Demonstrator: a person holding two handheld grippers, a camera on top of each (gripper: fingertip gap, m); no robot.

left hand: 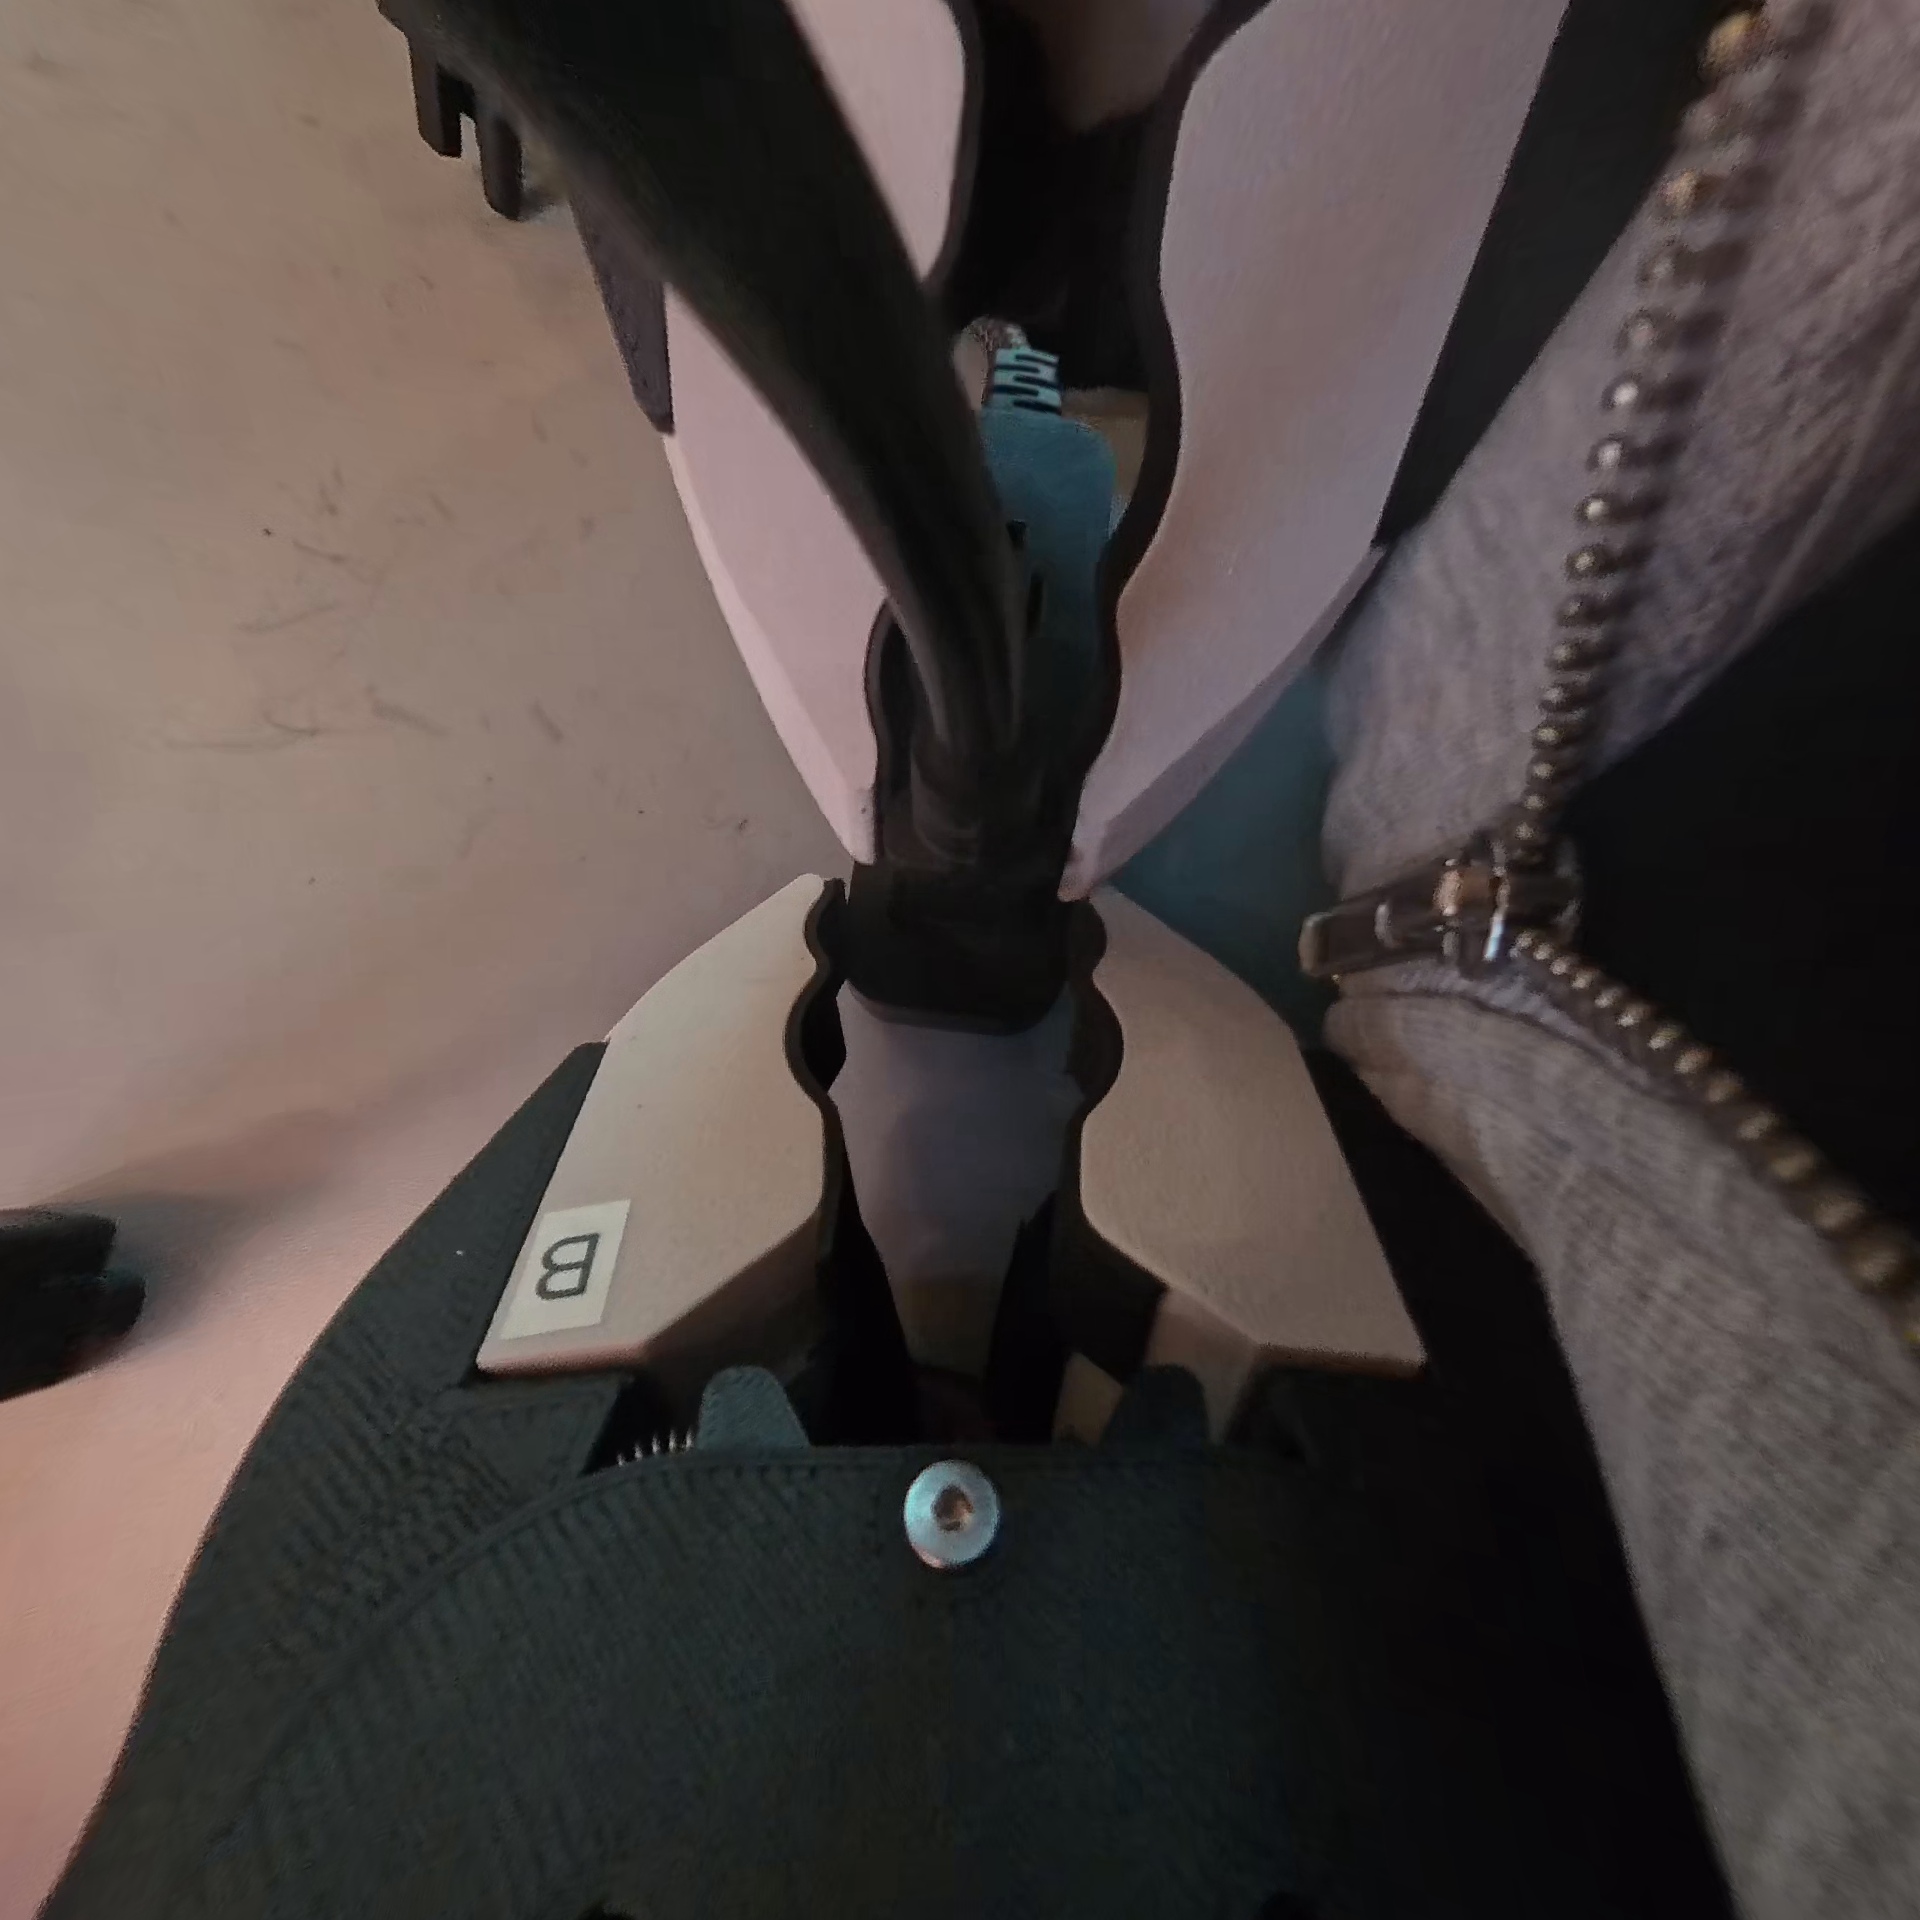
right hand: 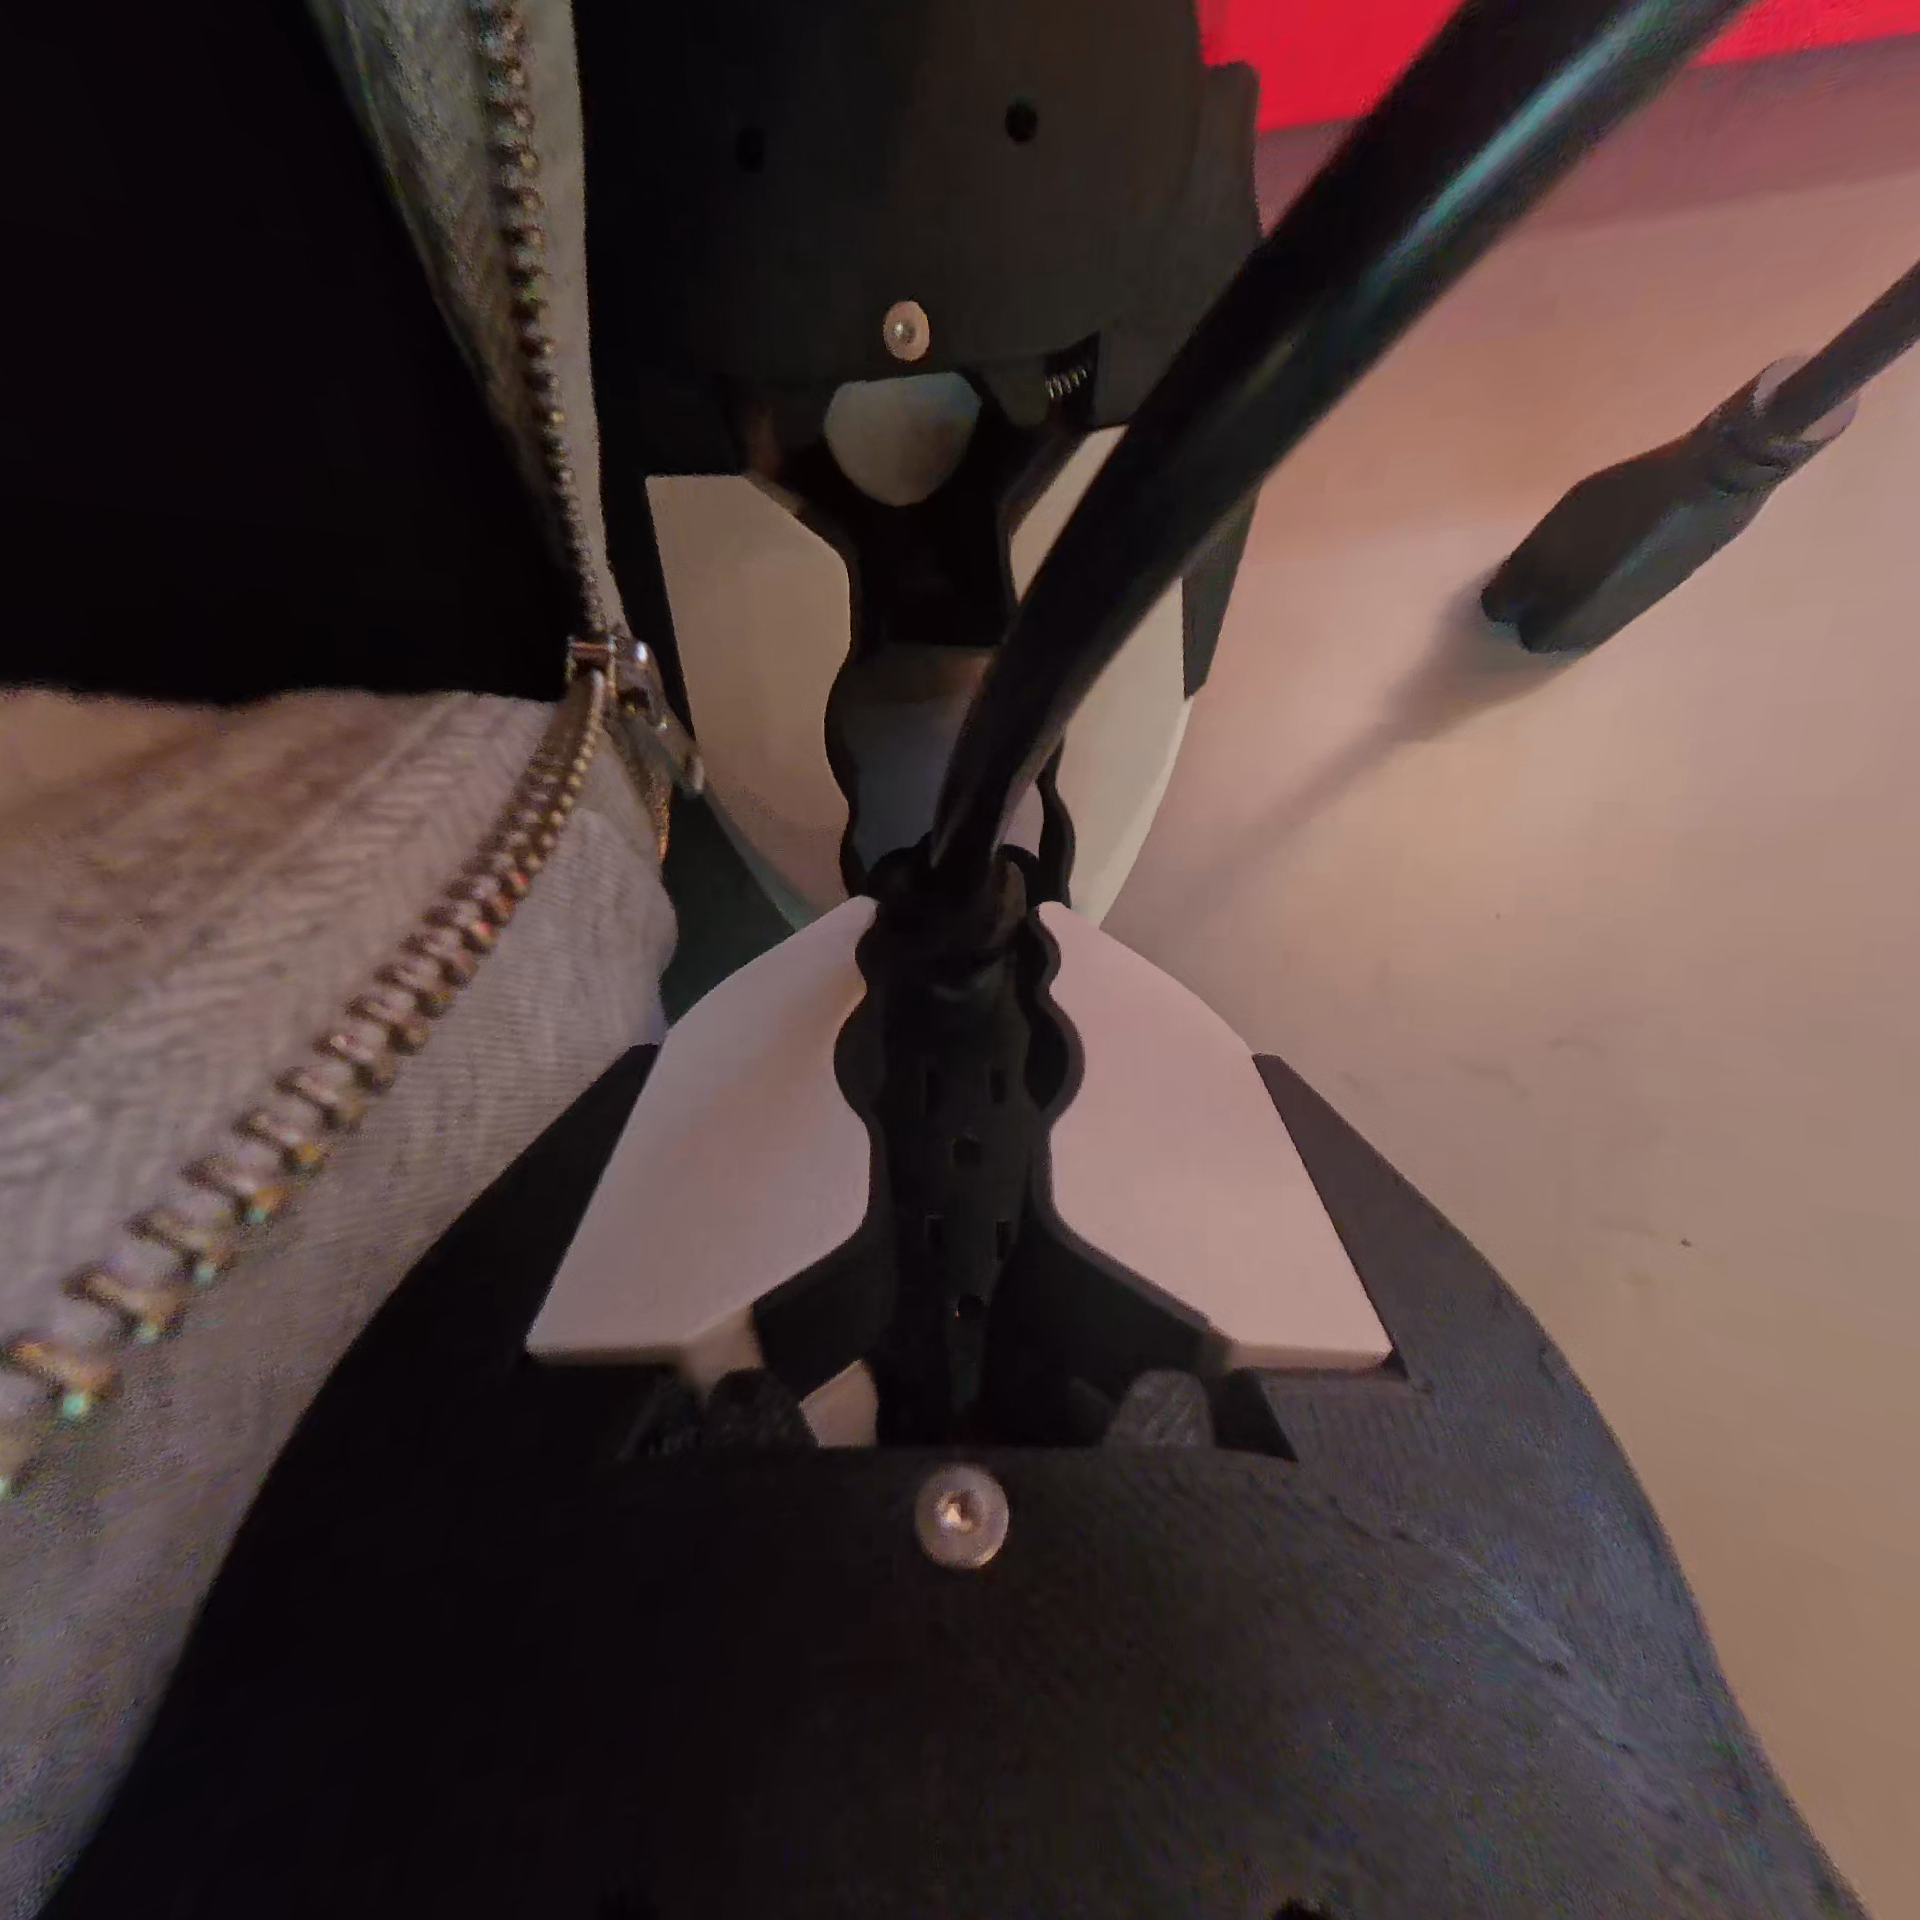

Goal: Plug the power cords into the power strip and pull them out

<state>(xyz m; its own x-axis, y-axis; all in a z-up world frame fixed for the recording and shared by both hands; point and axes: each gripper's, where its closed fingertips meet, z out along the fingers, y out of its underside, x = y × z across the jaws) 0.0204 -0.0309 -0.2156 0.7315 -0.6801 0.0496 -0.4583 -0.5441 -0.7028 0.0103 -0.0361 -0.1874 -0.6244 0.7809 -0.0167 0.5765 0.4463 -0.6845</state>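
Observation:
My two grippers meet tip to tip above the pale table (left hand: pixel 260 623). My right gripper (right hand: pixel 951 920) is shut on the black plug (right hand: pixel 956 1049) of a power cord (right hand: pixel 1299 291), which rises up and to the right. In the left wrist view it comes in from the top (left hand: pixel 971 847), with the cord (left hand: pixel 831 364) running up and to the left. My left gripper (left hand: pixel 956 909) is shut on a pale body (left hand: pixel 935 1132), apparently the power strip's end. The black plug (left hand: pixel 956 951) sits at that body's front. How deep the plug is seated is hidden.
A second black plug (right hand: pixel 1621 520) with its cord lies on the table to the right. More black plug parts show at the upper left (left hand: pixel 468 114) and left edge (left hand: pixel 52 1288). A person's grey zip jacket (left hand: pixel 1558 1247) is close by. A red surface (right hand: pixel 1829 42) lies beyond.

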